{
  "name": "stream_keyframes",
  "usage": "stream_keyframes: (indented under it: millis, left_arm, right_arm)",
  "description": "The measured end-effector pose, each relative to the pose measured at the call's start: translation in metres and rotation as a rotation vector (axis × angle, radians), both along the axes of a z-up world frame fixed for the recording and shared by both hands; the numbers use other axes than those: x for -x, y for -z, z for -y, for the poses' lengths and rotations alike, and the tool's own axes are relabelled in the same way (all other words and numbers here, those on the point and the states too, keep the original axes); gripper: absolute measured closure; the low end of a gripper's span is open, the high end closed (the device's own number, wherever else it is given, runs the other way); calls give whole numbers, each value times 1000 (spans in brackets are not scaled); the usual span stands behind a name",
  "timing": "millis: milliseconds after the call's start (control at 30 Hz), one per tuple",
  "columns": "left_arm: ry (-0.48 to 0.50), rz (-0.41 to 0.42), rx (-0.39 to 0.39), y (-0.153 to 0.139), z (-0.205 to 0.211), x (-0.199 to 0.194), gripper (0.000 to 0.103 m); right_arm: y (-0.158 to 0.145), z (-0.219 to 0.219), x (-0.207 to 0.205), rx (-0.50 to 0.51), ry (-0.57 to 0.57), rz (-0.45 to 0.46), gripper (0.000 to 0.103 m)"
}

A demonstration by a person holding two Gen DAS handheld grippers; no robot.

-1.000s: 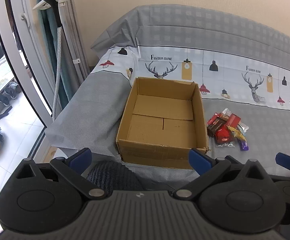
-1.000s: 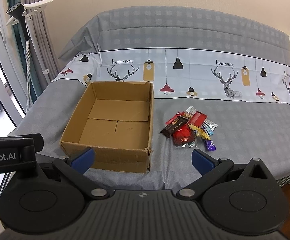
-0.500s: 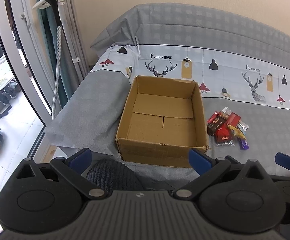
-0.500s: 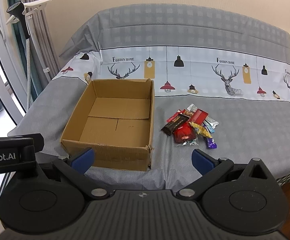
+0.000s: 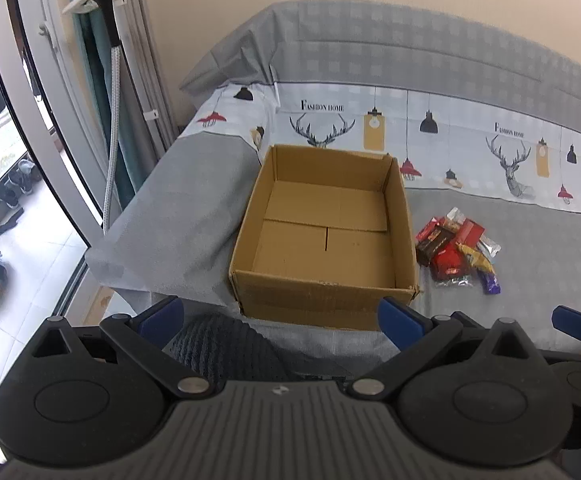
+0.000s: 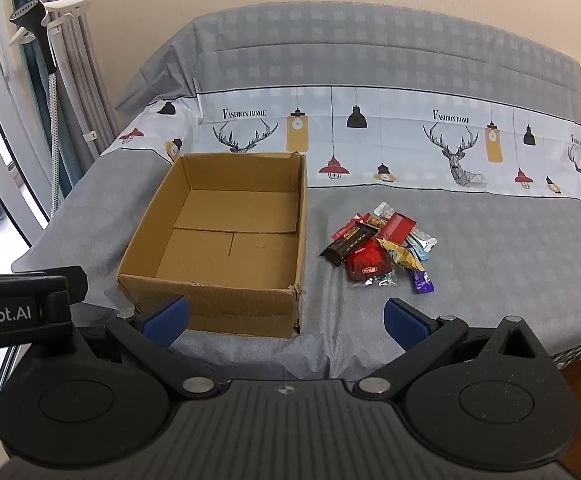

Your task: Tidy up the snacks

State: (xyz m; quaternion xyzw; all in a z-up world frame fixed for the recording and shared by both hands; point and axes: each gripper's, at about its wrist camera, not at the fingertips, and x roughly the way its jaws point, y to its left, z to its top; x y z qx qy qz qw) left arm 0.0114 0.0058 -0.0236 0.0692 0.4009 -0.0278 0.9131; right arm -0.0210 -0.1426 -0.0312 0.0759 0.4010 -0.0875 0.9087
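Open box on bed, snack pile just to its right; both grippers wide open, holding nothing.

Cardboard box [image 6: 226, 248] sits near the bed's front edge, flaps down, opening up, long axis running front-to-back away from cams. Snacks [image 6: 380, 250] lie in a loose heap on the grey cover [image 6: 490, 248], close to box's right wall but not touching; the dark bar [image 6: 348, 243] angles toward the box. Bare cover right of and behind pile. Left gripper [image 5: 280, 318] & right gripper [image 6: 286, 318] hover off the front edge, short of box. Garment steamer [image 5: 110, 80] stands left, by the window.
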Motion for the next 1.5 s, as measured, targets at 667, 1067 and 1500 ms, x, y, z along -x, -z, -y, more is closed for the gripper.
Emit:
stream_keyframes:
  millis: [667, 1067, 1500]
  left_arm:
    - [268, -40, -87, 122, 117, -62, 0]
    - [454, -133, -22, 206, 240, -138, 5]
    - [413, -134, -107, 276, 308, -260, 41]
  right_arm:
    - [140, 123, -15, -175, 86, 22, 0]
    - [219, 274, -45, -300, 231, 77, 5]
    - [269, 325, -97, -449, 127, 188, 50]
